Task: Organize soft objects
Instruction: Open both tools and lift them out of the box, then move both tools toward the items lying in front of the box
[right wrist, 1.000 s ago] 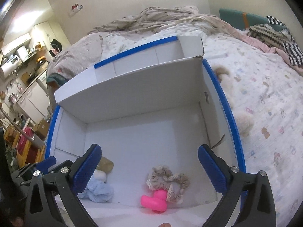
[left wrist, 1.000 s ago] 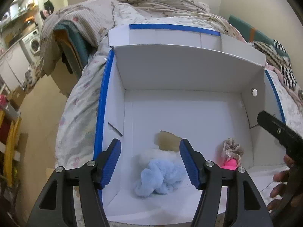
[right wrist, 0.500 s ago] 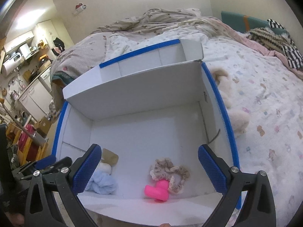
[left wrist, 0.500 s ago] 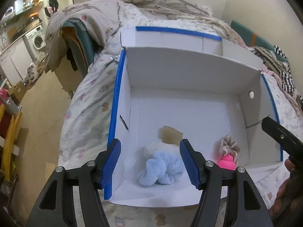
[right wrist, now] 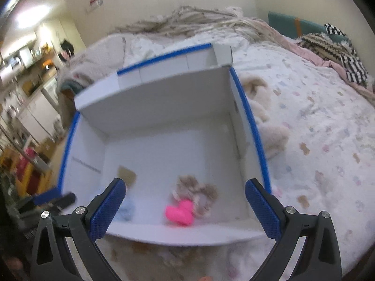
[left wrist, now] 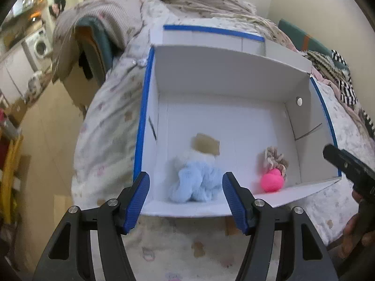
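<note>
A white cardboard box point(left wrist: 225, 75) with blue-taped edges lies open on the bed; it also shows in the right wrist view point(right wrist: 164, 98). Inside lie a light blue and white fluffy toy point(left wrist: 196, 180), a pink rubber duck point(left wrist: 271, 181) and a beige scrunchie point(left wrist: 275, 158). The right wrist view shows the duck point(right wrist: 180, 214), the scrunchie point(right wrist: 194, 190) and the blue toy point(right wrist: 127, 208). My left gripper point(left wrist: 186, 201) is open and empty above the box's near edge. My right gripper point(right wrist: 185, 208) is open and empty, also at the near edge.
A cream plush toy point(right wrist: 264, 119) lies on the patterned bedspread point(right wrist: 316, 140) just right of the box. Crumpled blankets point(left wrist: 187, 2) are piled behind the box. The bed's left edge drops to the floor point(left wrist: 44, 140), with a washing machine point(left wrist: 38, 44) beyond.
Both grippers have pulled back and up from the box, so more of the box and bedspread shows. The toys inside have not moved.
</note>
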`<action>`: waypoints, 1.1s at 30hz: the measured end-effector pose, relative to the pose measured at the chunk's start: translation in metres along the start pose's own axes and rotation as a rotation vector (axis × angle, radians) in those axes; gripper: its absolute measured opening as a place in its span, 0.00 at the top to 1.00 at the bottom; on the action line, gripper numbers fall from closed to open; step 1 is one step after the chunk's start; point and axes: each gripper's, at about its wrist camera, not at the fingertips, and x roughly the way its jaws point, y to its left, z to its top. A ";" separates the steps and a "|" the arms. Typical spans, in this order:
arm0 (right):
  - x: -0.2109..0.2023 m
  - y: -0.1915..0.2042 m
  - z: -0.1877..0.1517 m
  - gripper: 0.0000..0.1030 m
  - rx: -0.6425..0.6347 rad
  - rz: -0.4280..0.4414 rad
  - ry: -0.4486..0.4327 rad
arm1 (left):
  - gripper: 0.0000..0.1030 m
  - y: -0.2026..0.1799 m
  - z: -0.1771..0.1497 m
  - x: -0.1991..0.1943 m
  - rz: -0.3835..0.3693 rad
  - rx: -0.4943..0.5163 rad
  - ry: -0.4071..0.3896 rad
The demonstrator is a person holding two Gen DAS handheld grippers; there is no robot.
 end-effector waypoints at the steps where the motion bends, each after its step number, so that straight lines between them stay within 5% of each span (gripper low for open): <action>1: -0.002 -0.001 -0.002 0.00 -0.004 -0.004 0.004 | 0.40 0.003 -0.002 0.001 -0.004 -0.012 0.010; 11: -0.029 -0.020 -0.020 0.00 0.028 -0.022 -0.003 | 0.40 0.011 -0.029 -0.020 0.011 -0.001 -0.026; 19: -0.028 -0.032 -0.057 0.00 0.119 -0.025 0.119 | 0.40 0.032 -0.051 -0.006 0.012 -0.100 0.091; 33: 0.009 -0.039 -0.069 0.00 0.182 -0.018 0.241 | 0.41 0.000 -0.071 0.034 -0.045 -0.030 0.221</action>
